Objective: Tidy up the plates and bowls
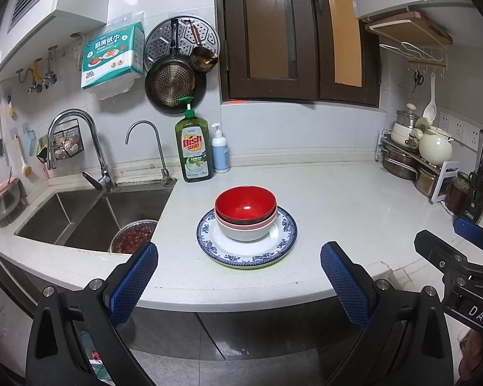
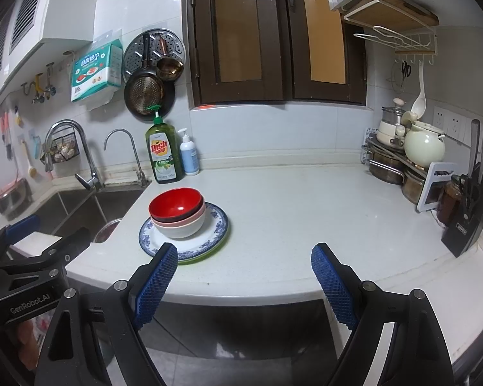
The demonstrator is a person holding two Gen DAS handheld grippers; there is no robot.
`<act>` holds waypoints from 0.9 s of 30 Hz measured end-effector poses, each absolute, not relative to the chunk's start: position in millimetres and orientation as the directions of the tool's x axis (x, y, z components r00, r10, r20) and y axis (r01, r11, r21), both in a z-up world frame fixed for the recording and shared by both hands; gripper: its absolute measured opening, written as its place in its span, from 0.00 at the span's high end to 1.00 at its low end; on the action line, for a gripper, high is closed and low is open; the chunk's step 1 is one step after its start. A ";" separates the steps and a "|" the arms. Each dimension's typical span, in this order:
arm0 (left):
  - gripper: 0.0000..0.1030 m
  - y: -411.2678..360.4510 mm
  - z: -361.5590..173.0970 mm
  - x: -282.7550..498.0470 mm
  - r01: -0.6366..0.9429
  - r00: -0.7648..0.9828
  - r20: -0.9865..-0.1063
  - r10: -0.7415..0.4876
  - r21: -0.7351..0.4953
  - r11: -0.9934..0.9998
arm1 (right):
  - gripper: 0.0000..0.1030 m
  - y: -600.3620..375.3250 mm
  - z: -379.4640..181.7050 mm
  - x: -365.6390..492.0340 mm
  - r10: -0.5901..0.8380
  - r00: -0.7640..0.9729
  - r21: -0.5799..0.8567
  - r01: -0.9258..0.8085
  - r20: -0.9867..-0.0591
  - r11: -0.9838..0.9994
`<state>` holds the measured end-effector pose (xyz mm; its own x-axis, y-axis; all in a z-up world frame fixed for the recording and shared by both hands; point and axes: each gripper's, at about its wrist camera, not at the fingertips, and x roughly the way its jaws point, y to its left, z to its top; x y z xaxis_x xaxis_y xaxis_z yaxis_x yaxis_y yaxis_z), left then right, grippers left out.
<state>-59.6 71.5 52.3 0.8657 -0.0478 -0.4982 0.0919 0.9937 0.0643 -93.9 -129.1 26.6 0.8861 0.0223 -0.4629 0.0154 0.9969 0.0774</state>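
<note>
On the white worktop, near its front edge and just right of the sink, sits one stack: a blue-patterned plate with a green rim of another plate showing beneath it, a white bowl on the plate, a pink bowl nested in that, and a red bowl with a dark outside on top. The left gripper hovers off the front edge, level with the stack, its blue-padded fingers spread wide with nothing between them. The right gripper hangs beside it, further toward the worktop's right half, its fingers likewise wide apart and empty; in its view the stack lies just beyond the left finger. Neither gripper touches the dishes. At the back edge by the sink stand a green dish soap bottle and a small white pump bottle, side by side. In the back right corner a rack holds pots, with a knife block near the right edge.
</note>
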 end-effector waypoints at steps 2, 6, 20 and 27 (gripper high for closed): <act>0.00 71.8 52.4 -59.3 0.092 0.865 -0.499 -0.048 0.063 0.994 | 0.17 -129.7 27.0 -94.5 0.027 0.886 0.080 0.012 -0.464 0.997; 0.00 71.8 52.8 -59.3 0.091 0.866 -0.498 -0.047 0.064 0.994 | 0.17 -130.1 28.4 -95.3 0.026 0.887 0.079 0.012 -0.462 0.997; 0.00 68.3 54.2 -62.6 0.086 0.865 -0.499 -0.044 0.061 0.994 | 0.17 -135.3 29.3 -96.2 0.032 0.887 0.078 0.004 -0.460 0.997; 0.00 69.1 54.1 -61.8 0.074 0.866 -0.498 -0.034 0.060 0.995 | 0.17 -134.8 29.7 -97.3 0.036 0.886 0.077 0.000 -0.461 0.997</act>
